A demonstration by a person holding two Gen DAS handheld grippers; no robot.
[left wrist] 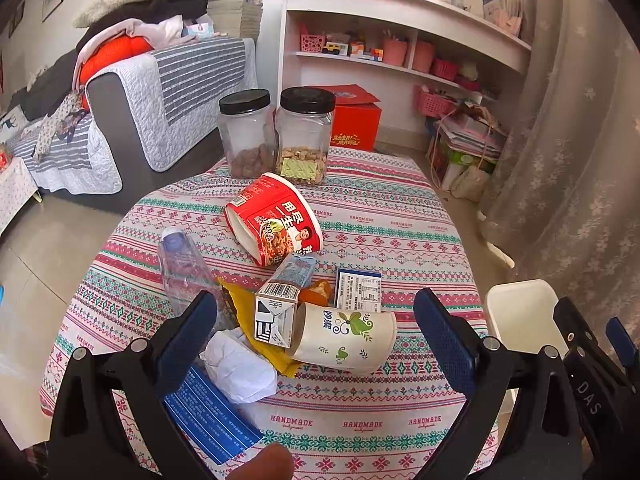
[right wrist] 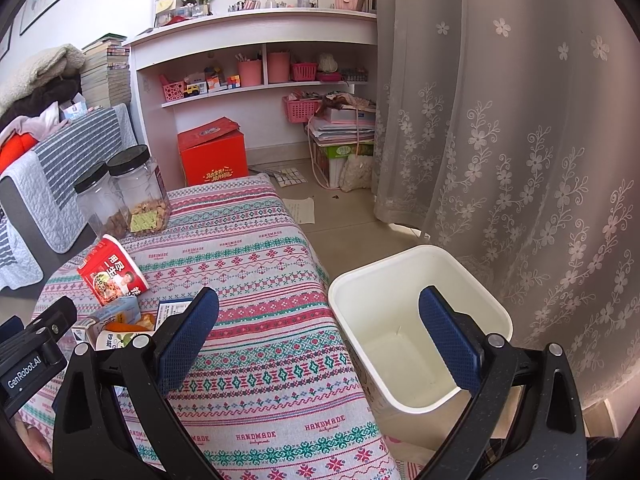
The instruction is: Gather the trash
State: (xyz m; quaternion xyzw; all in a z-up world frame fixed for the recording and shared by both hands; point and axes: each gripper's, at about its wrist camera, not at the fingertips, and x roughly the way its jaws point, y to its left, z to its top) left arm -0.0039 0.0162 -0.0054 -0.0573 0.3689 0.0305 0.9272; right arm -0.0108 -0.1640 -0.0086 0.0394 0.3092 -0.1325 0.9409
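From the left wrist we look down close over the patterned tablecloth (left wrist: 360,208) toward the shelf unit (left wrist: 400,20), while from the right wrist we face the same shelves from the table's right edge, above the white bin (right wrist: 420,320), sharing the two jars (right wrist: 120,196).

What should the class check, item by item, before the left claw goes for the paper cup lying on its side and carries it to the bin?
1. Left claw open and empty: ok.
2. Paper cup lying between the fingers' line of approach: ok.
3. Cup free of neighbours: not ok; its mouth end touches the small carton and it rests partly on the yellow wrapper.
4. White bin empty with its mouth unobstructed: ok.
5. Right claw open and holding nothing: ok.
6. Cup empty of liquid: cannot tell; its inside is hidden.
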